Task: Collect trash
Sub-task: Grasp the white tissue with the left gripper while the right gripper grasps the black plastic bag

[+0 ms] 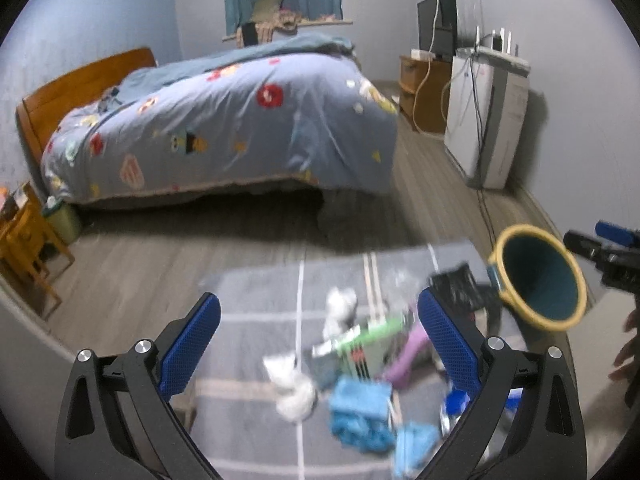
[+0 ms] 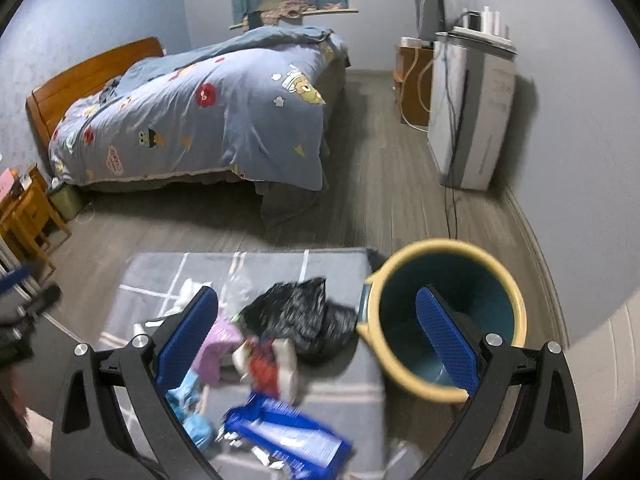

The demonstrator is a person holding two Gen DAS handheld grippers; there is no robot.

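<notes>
Trash lies on a grey cloth-covered table [image 1: 248,312]: white crumpled tissues [image 1: 292,388], blue cloths [image 1: 360,408], a green-and-white packet [image 1: 360,340], a purple piece [image 1: 404,356] and a black plastic bag [image 2: 296,312]. A blue packet [image 2: 288,440] and a red-and-white wrapper [image 2: 268,368] show in the right wrist view. A yellow-rimmed teal bin [image 2: 444,320] stands at the table's right end. My left gripper [image 1: 320,344] is open above the trash. My right gripper [image 2: 320,340] is open, its right finger [image 2: 448,340] in front of the bin's mouth. The bin also shows in the left wrist view [image 1: 540,280].
A bed with a blue patterned duvet [image 1: 224,120] stands beyond the table. A white appliance [image 1: 488,120] and a wooden cabinet [image 1: 424,88] with a monitor line the right wall. A wooden stool [image 1: 24,240] and a small green bin [image 1: 64,220] stand at the left.
</notes>
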